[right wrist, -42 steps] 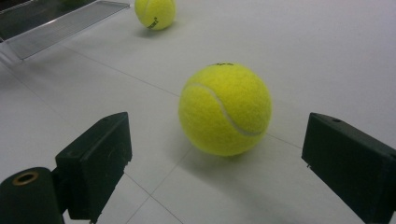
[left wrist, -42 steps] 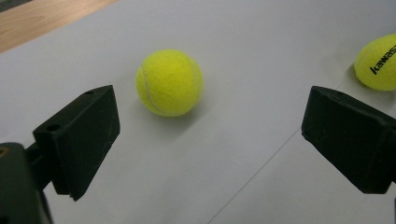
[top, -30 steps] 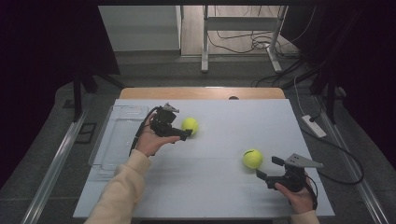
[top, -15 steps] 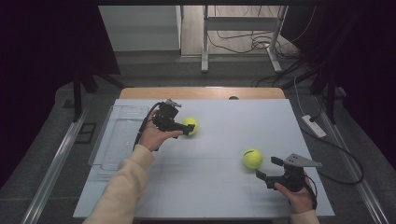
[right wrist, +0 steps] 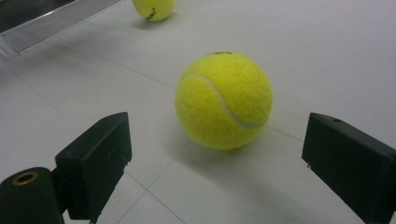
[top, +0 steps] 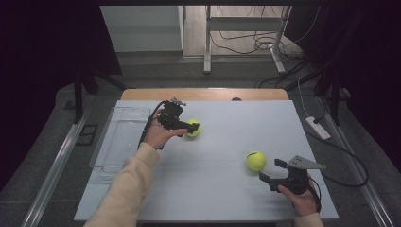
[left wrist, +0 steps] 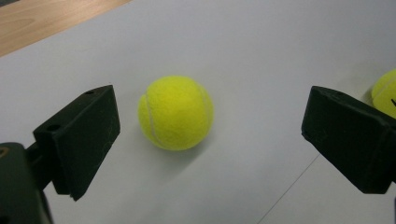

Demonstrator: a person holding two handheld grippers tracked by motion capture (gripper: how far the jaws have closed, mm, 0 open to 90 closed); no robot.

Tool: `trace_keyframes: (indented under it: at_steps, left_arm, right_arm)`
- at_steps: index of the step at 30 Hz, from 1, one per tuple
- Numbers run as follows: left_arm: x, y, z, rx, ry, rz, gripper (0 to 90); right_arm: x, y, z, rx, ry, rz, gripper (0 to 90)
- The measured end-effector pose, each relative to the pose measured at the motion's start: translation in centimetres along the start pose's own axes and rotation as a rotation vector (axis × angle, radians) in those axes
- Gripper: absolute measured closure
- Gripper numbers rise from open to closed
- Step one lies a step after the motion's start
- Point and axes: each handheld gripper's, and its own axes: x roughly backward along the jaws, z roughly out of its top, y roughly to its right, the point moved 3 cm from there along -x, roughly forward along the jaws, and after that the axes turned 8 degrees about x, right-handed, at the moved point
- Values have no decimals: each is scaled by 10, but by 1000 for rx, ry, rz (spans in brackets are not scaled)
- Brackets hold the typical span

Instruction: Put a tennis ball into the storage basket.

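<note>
Your two grippers each face a fuzzy yellow-green tennis ball on the pale grey table (top: 222,189).

At far left lies a clear plastic tray (top: 120,137). Your left gripper (top: 182,127), jaws spread wide and gripping nothing, has the far tennis ball (top: 192,128) just ahead between them. Nearer you, the second tennis ball (top: 255,161) sits free before your wide-open, empty right gripper (top: 270,174). Its dark print is too small to read.

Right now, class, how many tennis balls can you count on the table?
2. One tennis ball lies between the left gripper's open jaws; the other ball lies just ahead of the right gripper.
</note>
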Motion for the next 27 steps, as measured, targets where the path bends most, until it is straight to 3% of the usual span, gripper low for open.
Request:
trace_keyframes:
  at_steps: [27]
  left_arm:
    - [-37, -13, 7, 29, -76, 6, 50]
  right_arm:
    - [-3, 2, -1, 0, -10, -3, 82]
